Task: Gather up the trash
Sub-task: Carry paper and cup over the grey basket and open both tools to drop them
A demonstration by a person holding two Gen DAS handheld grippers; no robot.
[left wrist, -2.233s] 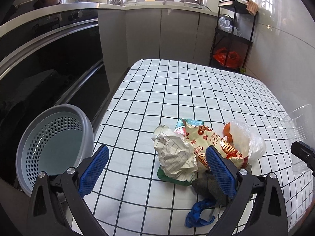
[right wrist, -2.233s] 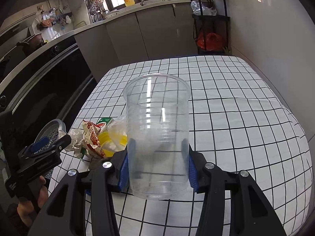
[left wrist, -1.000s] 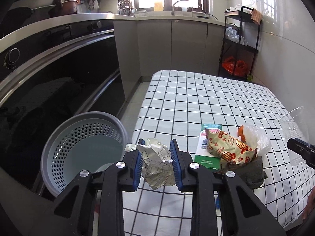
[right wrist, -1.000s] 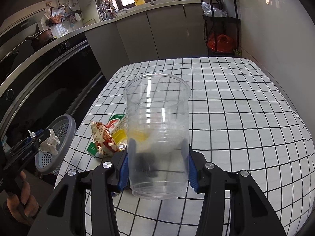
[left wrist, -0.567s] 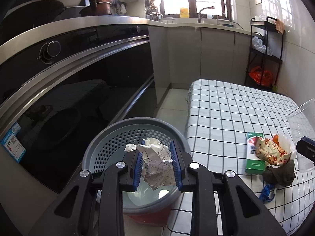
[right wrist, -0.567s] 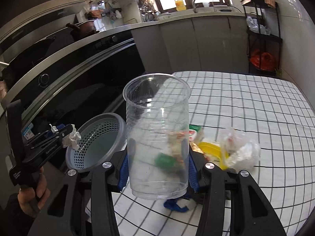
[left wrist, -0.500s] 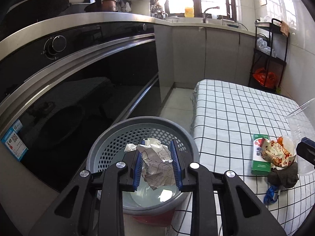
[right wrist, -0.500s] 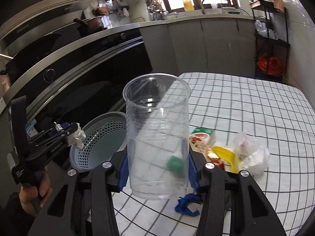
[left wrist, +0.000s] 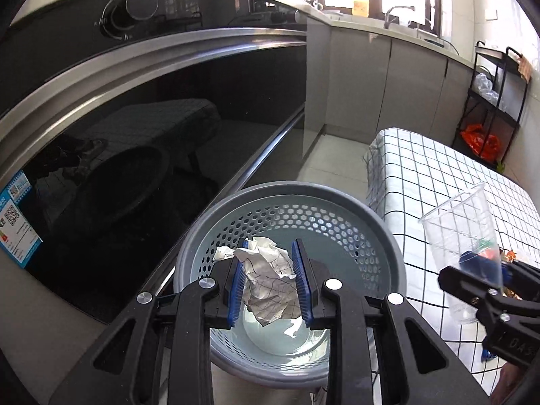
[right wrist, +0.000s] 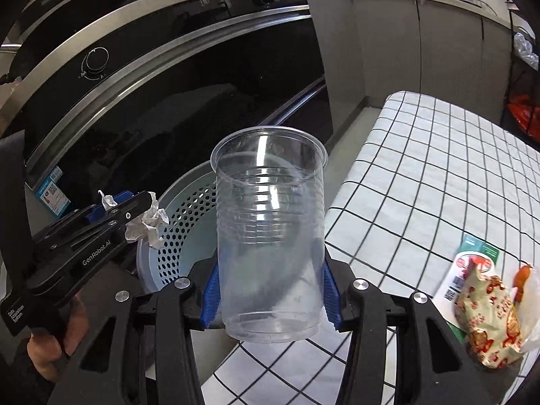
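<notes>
Grey perforated waste basket, white crumpled paper with thin dark lines, clear plastic cup, white tablecloth with black grid, blue gripper pads.

The basket sits under the left claw; the counter lies right of it, wrappers on top.

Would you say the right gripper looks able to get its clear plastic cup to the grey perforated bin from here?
Probably yes: the right gripper holds the clear plastic cup beside the grey perforated bin; only the left gripper crowds its opening.

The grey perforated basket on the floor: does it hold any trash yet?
Empty: the basket shows a bare pale bottom; the crumpled paper hangs above it.
</notes>
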